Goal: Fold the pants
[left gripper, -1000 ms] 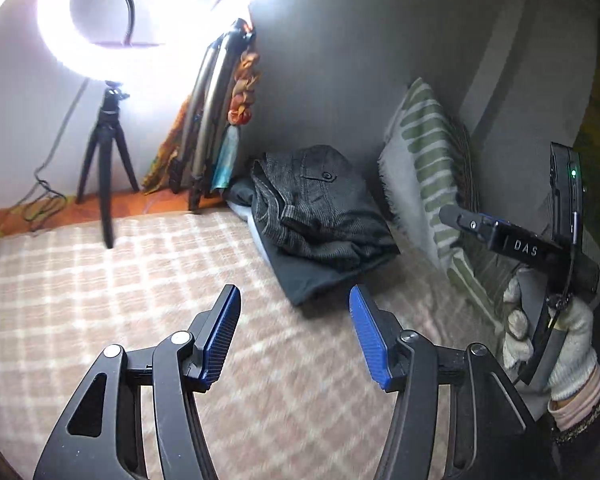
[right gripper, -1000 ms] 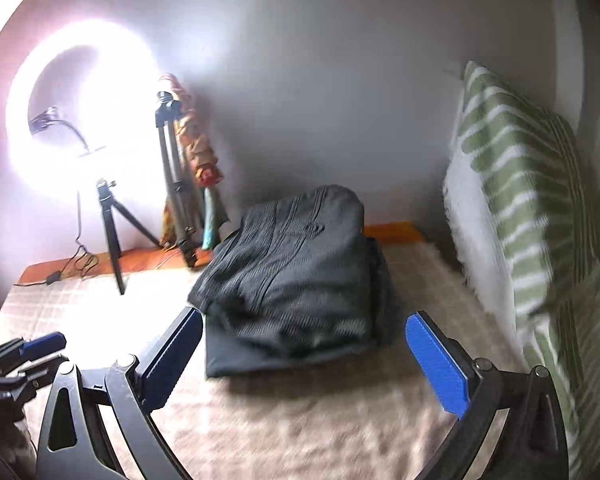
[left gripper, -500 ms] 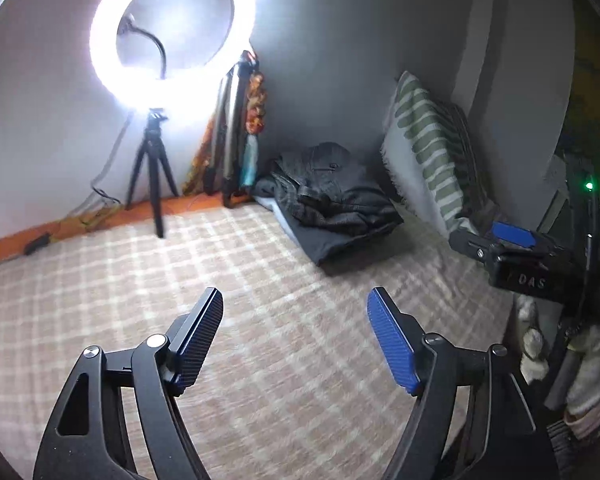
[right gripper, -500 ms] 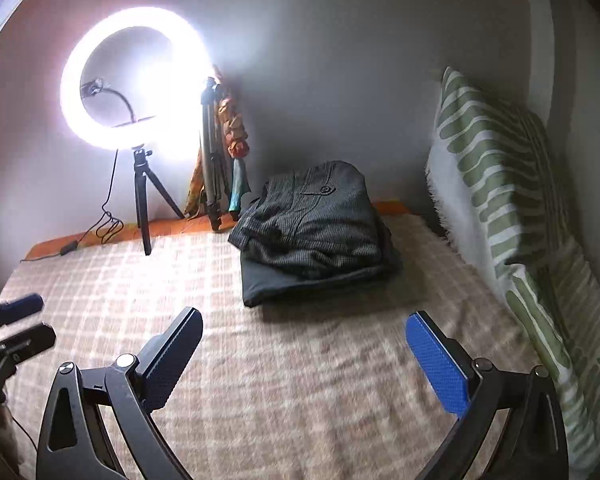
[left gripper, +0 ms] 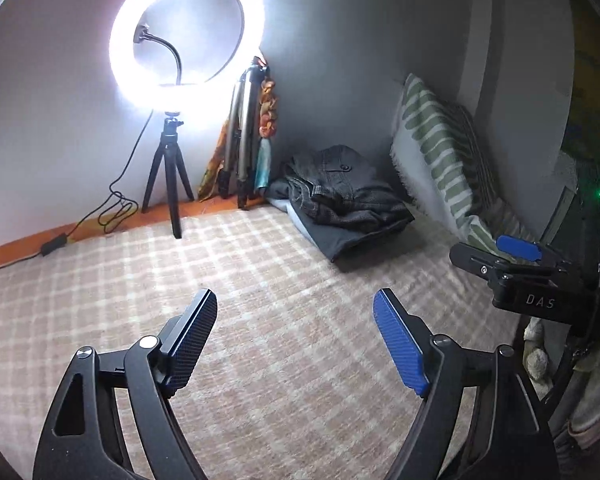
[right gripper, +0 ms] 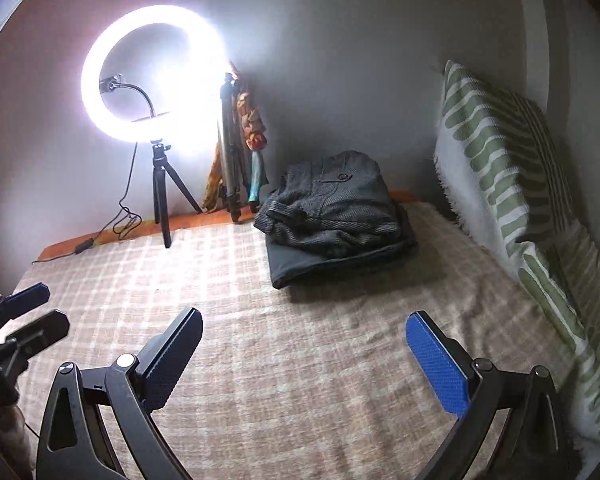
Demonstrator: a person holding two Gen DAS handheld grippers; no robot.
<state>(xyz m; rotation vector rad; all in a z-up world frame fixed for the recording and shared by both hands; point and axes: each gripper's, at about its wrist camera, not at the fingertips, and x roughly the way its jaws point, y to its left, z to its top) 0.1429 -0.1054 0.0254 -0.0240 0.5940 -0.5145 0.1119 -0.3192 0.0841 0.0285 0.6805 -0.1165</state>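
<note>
The folded pants [right gripper: 332, 204] lie at the far end of the bed [right gripper: 300, 360], on top of a darker folded garment [right gripper: 320, 268], close to the wall and beside the striped pillow [right gripper: 500, 152]. This placement appears to form a stack of finished items, leaving the checked blanket [left gripper: 220, 280] in front free as working surface.

Both claws hover over that blanket, well apart from the stack. The left claw [left gripper: 296, 344] has just been opening; its jaws stand wide with nothing between them. The right claw [right gripper: 304, 360] is likewise spread and empty. Judged from this, the fold is complete and the tools are released.

The bundle's long axis seems to run from the wall toward the cameras, though the fisheye distortion makes this uncertain. The buttoned pocket [right gripper: 342, 177] faces up at the wall end; the folded edge points toward the claws.
</note>
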